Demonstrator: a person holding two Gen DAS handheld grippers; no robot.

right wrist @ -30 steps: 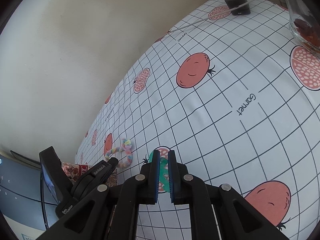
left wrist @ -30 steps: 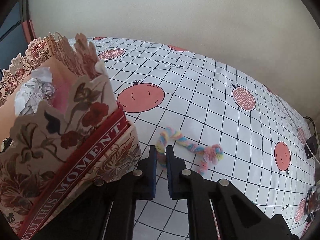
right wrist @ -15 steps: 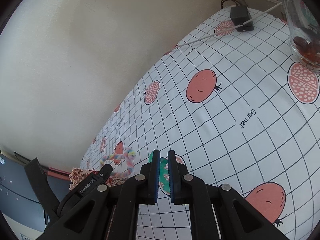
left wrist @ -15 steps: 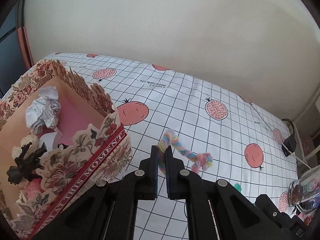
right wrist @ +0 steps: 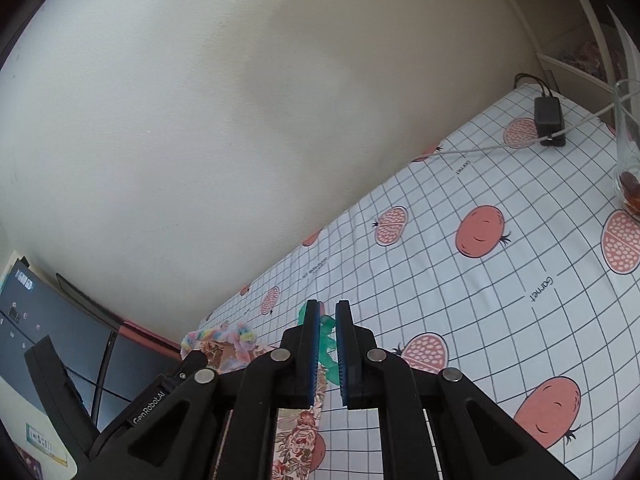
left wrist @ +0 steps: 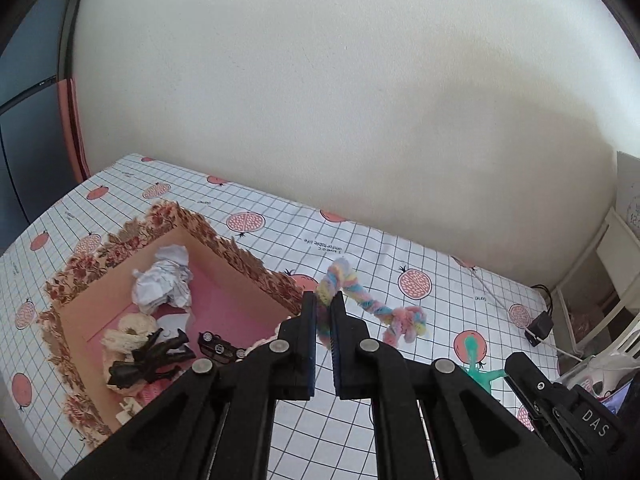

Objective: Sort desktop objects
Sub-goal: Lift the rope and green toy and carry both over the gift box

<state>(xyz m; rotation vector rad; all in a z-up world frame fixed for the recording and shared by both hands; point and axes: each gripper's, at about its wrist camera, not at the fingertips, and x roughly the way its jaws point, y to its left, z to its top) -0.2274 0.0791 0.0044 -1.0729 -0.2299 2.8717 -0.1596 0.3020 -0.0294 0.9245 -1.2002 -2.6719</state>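
Floral-patterned cardboard box [left wrist: 244,258] with scalloped rim and pink inside sits open on the white grid tablecloth printed with pomegranates [left wrist: 248,196], left of the left gripper [left wrist: 323,322]; its patterned rim also shows under the right gripper [right wrist: 327,330] in the right wrist view [right wrist: 296,436]. Inside the box: crumpled white paper ball [left wrist: 164,280] toward the far side, beige lumpy item [left wrist: 126,330], black figurine [left wrist: 150,360] lying on it, small black toy car [left wrist: 218,348] near the right wall.

Left gripper clenched on one end of the pastel rainbow fuzzy twisted rope [left wrist: 374,308]; rope held off the cloth, sticking up above the fingertips and trailing right to a knotted end, just right of the box's near corner. Same rope visible at left in the right wrist view [right wrist: 240,338], above the box rim.

Right gripper clamped on the small green rubbery figure [right wrist: 326,340], pinched between the blue pads. Green figure also seen in the left wrist view [left wrist: 478,364], near the right gripper's black body.

Clear glass with reddish contents [right wrist: 628,152] at the right edge of the cloth. Black power adapter [right wrist: 549,116] with white cable at the far corner, well apart from the box.
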